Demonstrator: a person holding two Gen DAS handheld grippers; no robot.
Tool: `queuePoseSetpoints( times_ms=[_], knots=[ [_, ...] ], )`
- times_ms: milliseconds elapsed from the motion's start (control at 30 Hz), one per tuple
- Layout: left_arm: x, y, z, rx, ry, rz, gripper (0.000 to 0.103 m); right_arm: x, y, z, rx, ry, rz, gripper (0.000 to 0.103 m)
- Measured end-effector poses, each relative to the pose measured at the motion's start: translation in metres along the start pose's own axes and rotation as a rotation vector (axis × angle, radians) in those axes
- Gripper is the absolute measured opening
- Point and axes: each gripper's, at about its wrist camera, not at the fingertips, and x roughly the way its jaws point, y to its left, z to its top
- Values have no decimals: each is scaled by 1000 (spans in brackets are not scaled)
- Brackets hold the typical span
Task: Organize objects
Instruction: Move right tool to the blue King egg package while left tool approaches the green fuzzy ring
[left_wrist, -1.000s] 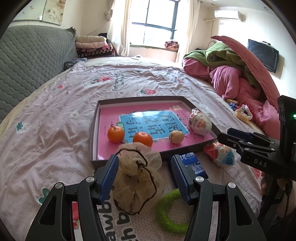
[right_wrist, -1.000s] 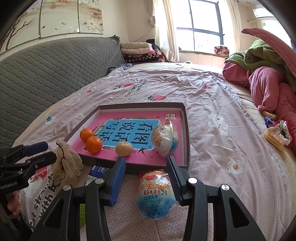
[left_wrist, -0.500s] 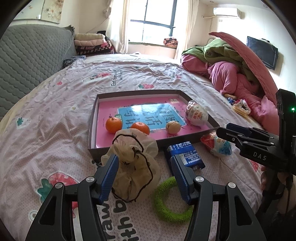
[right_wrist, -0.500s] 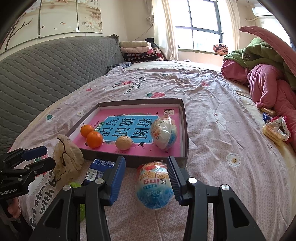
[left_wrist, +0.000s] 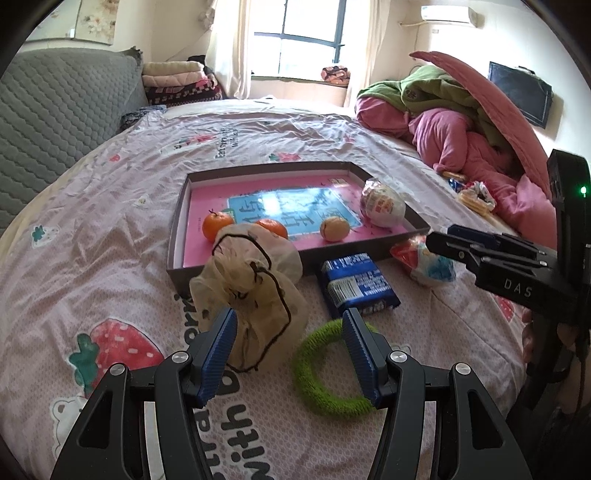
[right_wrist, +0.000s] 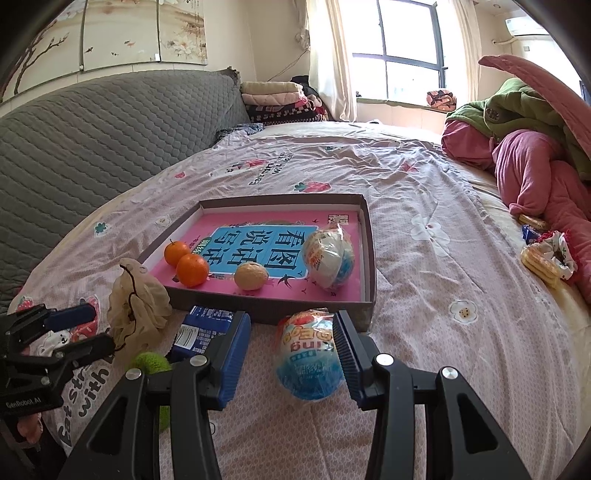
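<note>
- The left gripper (left_wrist: 288, 347) hangs over the bed (left_wrist: 110, 236) with its jaws spread wide; the cream drawstring pouch (left_wrist: 251, 288) sits just ahead of the left pad, and no pad presses on it
- A green knitted ring (left_wrist: 328, 373) lies flat on the sheet under the right pad of that gripper, next to the pouch
- A blue snack packet (left_wrist: 356, 284) lies between the ring and the near wall of the shallow box (left_wrist: 177, 236)
- Inside the box, on its pink printed floor: two oranges (right_wrist: 186, 264) side by side at the left, a pale round fruit (right_wrist: 251, 275) in the middle, and a foil-wrapped egg (right_wrist: 328, 256) at the right
- The right gripper (right_wrist: 293, 354) is parted around a second wrapped egg (right_wrist: 308, 362) that rests on the sheet just outside the box's near wall; the right pad sits against the wrapper, the left pad stands clear of it
- A heap of pink and green bedding (right_wrist: 524, 147) lies at the far right of the bed
</note>
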Motion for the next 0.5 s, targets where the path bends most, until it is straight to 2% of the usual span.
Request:
queuePoseSetpoints(
  times_ms=[500],
  knots=[
    [5, -9, -17, 15, 51, -13, 61, -6, 0, -5, 7, 0, 4, 46]
  ],
)
